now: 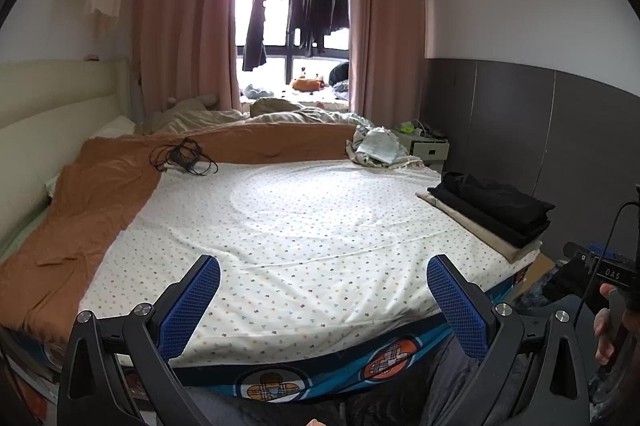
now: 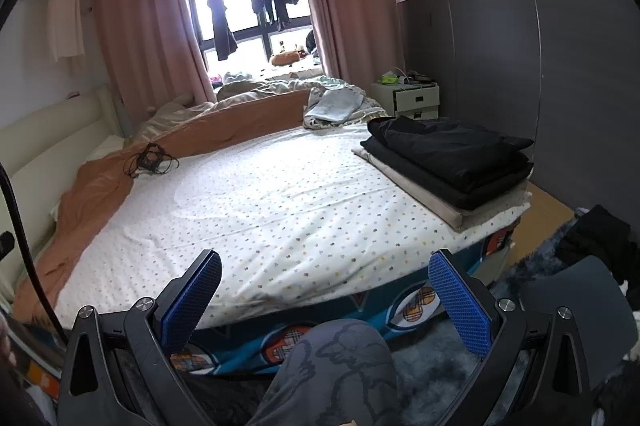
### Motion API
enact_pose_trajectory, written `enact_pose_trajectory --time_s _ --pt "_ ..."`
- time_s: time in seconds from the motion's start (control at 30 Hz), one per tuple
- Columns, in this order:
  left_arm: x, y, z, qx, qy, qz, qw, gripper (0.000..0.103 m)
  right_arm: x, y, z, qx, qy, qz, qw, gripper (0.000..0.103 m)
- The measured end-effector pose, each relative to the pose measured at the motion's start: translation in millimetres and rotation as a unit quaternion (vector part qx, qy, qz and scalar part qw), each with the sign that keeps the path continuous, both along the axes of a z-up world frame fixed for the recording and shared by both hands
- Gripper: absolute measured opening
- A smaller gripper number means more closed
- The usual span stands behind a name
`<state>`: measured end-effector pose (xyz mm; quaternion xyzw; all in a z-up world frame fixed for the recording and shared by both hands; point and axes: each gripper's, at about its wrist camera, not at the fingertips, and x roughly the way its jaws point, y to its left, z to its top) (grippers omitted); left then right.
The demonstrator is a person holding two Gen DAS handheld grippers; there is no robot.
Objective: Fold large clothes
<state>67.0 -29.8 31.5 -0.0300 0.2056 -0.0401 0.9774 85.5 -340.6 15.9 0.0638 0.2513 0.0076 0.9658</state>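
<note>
A stack of folded clothes, black garments (image 1: 494, 207) (image 2: 452, 155) on a beige one (image 2: 420, 193), rests on the bed's right edge. The dotted white sheet (image 1: 288, 222) (image 2: 260, 209) in front of both grippers is bare. My left gripper (image 1: 323, 300) is open over the bed's near edge with nothing between its blue pads. My right gripper (image 2: 325, 296) is open too, held above the near edge and a person's knee (image 2: 340, 358). A dark heap of clothes (image 2: 596, 246) lies on the floor to the right.
An orange blanket (image 1: 92, 193) covers the bed's left and far side, with a tangled black cable (image 1: 182, 155) on it. Crumpled light bedding (image 1: 378, 145) sits at the far right corner beside a nightstand (image 2: 412, 99). A grey panelled wall (image 2: 520, 65) runs along the right. Dark clothes (image 1: 296, 9) hang at the window.
</note>
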Motion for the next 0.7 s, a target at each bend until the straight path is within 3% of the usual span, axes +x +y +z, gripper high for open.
enact_pose_trajectory --time_s 0.7 --pt "-2.6 1.4 3.3 0.001 -0.013 0.002 0.9999 0.103 1.4 3.2 2.1 -0.002 -0.009 0.0 1.0 0.103"
